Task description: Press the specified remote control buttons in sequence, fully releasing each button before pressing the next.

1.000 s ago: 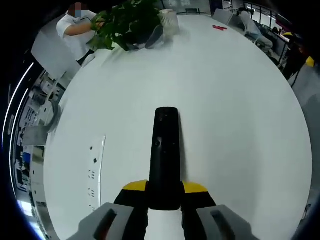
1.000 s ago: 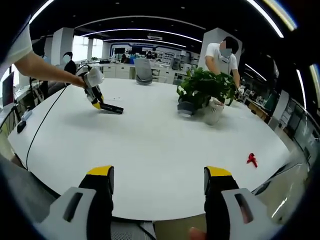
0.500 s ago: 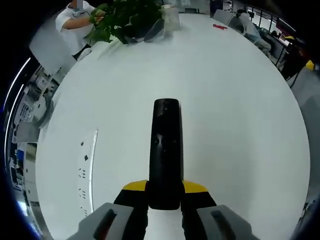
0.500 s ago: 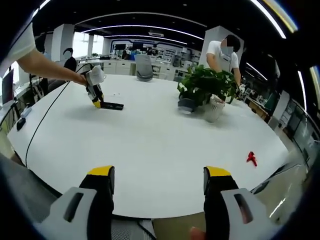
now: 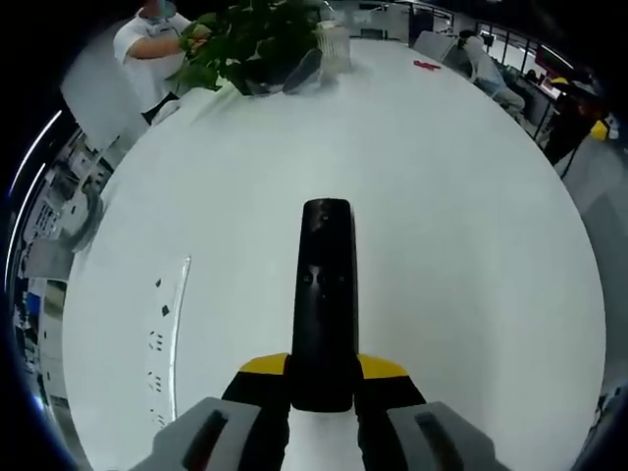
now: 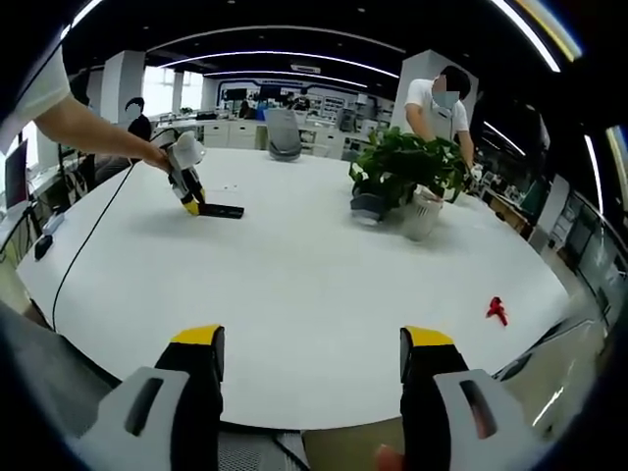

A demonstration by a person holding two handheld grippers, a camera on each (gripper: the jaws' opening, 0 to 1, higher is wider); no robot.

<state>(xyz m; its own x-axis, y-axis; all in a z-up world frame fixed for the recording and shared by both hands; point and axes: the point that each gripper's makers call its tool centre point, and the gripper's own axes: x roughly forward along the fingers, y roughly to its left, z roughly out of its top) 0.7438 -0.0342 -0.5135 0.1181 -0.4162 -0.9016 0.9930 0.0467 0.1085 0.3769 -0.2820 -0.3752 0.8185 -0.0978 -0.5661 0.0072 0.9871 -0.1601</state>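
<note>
While left tongs (image 5: 324, 378) grip remote (image 5: 325, 294) above table (image 5: 471, 226) | right tongs (image 6: 309, 368) gape, empty

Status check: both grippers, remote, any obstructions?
Left gripper shut on remote. Right gripper open, far from it. White table between them bare; plant off aside.

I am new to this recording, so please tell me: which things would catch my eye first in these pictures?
The long black remote control clamped in the left gripper stands out against the big white table. In the right gripper view, the right gripper is open over the table's near edge. A leafy potted plant stands toward the far side, a small red object lies at right.
</note>
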